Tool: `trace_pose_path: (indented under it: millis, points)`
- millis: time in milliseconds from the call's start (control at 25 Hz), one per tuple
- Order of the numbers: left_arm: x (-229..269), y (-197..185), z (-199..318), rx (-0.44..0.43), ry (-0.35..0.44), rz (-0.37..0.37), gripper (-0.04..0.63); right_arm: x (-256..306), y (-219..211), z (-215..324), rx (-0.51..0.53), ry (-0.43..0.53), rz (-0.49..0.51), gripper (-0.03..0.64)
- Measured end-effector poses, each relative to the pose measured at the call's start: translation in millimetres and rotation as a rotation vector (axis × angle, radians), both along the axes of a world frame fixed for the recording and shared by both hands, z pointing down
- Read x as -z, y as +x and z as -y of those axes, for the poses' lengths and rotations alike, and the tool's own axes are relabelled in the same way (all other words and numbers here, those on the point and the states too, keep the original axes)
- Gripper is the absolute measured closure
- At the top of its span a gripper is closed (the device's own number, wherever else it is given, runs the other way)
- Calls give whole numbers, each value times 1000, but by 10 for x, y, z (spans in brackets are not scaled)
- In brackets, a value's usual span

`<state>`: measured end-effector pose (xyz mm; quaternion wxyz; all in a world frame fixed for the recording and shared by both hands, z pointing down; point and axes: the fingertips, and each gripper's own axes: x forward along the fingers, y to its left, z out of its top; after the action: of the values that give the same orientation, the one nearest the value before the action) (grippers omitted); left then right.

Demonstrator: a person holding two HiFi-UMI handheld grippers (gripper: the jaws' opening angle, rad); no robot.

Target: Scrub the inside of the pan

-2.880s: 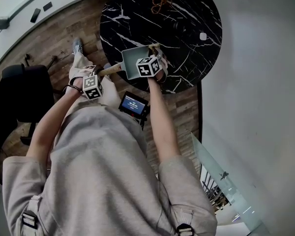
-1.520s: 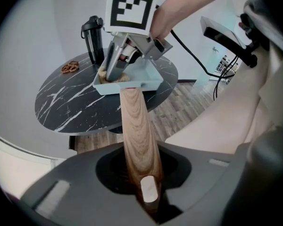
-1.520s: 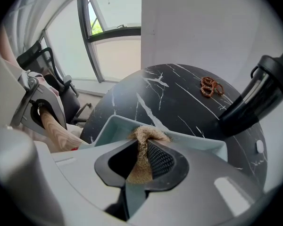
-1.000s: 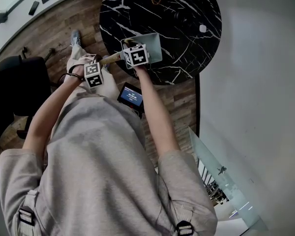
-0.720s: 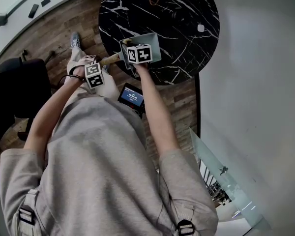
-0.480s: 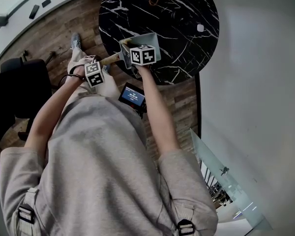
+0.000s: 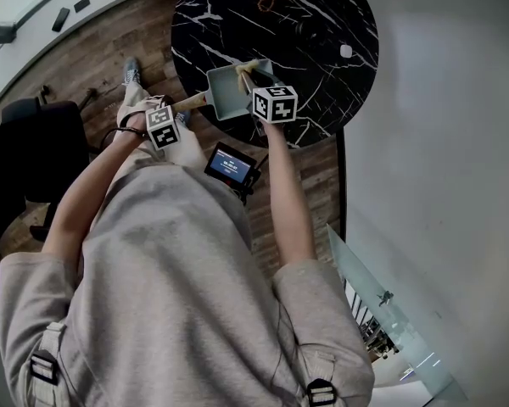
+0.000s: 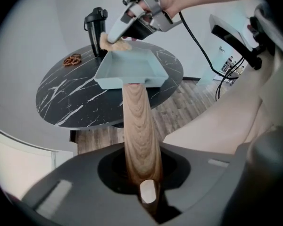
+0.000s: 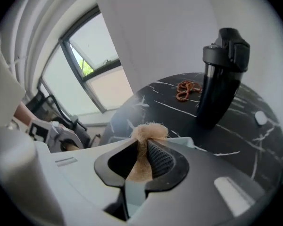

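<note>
Left gripper [image 8: 142,175]: jaws narrow and closing, with the wooden handle [image 8: 137,121] between them, pads on both sides of it near the butt end. The handle runs straight ahead to the pan [image 8: 129,69], a pale blue-grey rectangular one, open side up and roughly level. Pan sits over the near edge of the round black marble table [image 8: 70,98]; can't tell if its base touches the top or hangs just above it. Right gripper [image 9: 140,161]: jaws nearly together, pinching a tan fibrous pad [image 9: 148,132], with a tuft sticking out past the tips. From the left gripper view that gripper comes in from above, tilted down, with the pad at the pan's far rim near the left corner. Pad touches the rim area; contact with the inside floor not readable. Head view has the right gripper over the pan's right side and the left one off the table edge, over the wood floor. Further back on the table: a dark bottle [image 9: 221,74] upright, brown twisted bits [image 9: 186,89] just beside it, and a small white piece [image 9: 260,118] well apart near the right edge. A small lit screen [image 7: 232,165] shows below the table edge, between the arms.
</note>
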<state>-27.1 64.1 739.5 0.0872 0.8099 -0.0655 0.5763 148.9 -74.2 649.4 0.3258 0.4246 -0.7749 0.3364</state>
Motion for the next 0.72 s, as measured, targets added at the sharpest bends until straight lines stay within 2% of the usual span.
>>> trace_pose_path:
  millis: [160,400,520,720]
  points:
    - [0,6,-4,9,-5,-2,554,-235,461,-28,99,-19,-303,543]
    - [-2,-5,-5,26,-19,5,557,-442,495,-85,259,-37,-516,543]
    - [-3,-7,-13,47,-32,4,560,-565,557,-134,240,-61,-544,543]
    - [-10,-28,-2,79,-41,-3,563,-623,539,-130,189,-76,-483,546]
